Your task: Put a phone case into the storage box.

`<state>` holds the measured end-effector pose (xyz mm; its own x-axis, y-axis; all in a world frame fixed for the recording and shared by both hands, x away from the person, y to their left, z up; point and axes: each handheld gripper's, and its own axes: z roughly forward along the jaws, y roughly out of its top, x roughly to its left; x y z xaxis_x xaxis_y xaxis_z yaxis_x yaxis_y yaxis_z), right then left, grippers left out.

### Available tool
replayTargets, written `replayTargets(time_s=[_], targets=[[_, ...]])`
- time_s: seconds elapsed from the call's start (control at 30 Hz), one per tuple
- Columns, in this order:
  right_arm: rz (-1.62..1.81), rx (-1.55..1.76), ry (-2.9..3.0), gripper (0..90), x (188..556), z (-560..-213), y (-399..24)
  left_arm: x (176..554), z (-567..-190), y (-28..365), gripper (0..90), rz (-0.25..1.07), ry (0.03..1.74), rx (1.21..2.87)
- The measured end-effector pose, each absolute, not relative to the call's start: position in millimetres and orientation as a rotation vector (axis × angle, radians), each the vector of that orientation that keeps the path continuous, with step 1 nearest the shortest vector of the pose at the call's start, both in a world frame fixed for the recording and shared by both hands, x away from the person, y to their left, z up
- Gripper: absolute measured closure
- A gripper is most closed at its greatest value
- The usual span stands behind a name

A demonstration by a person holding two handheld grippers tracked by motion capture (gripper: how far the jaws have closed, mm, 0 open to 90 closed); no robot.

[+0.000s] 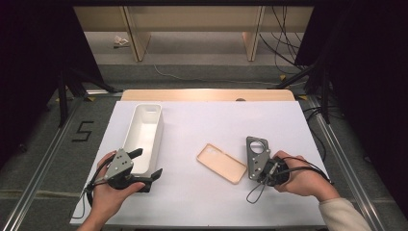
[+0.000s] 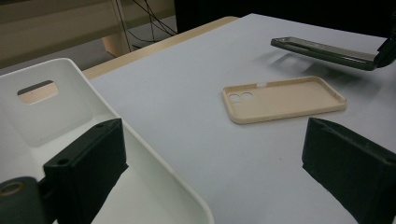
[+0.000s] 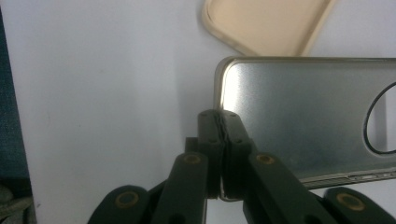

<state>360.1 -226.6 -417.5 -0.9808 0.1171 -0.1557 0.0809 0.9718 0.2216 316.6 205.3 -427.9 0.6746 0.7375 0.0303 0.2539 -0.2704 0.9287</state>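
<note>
Jaws of our right gripper pinch the grey phone case's edge, left gripper gapes; next, lower it beside the beige case ahead.

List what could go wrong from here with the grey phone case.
1. The right tongs pinch the grey phone case only at one edge, so it may twist or slip.
2. It hangs above the table near the beige case; lowered carelessly, it could knock that case aside.
</note>
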Motion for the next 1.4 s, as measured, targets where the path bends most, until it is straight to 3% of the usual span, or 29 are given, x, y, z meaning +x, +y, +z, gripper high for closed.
replayTargets(time_s=[0.8,1.4], targets=[[0.735,0.197,2.815,89.0,361,-407,-224,316,-423,201,8.4,0.576,0.786,1.824],[0.938,0.189,2.754,88.9,357,-411,-208,336,-401,167,9.9,0.524,0.736,1.841]])
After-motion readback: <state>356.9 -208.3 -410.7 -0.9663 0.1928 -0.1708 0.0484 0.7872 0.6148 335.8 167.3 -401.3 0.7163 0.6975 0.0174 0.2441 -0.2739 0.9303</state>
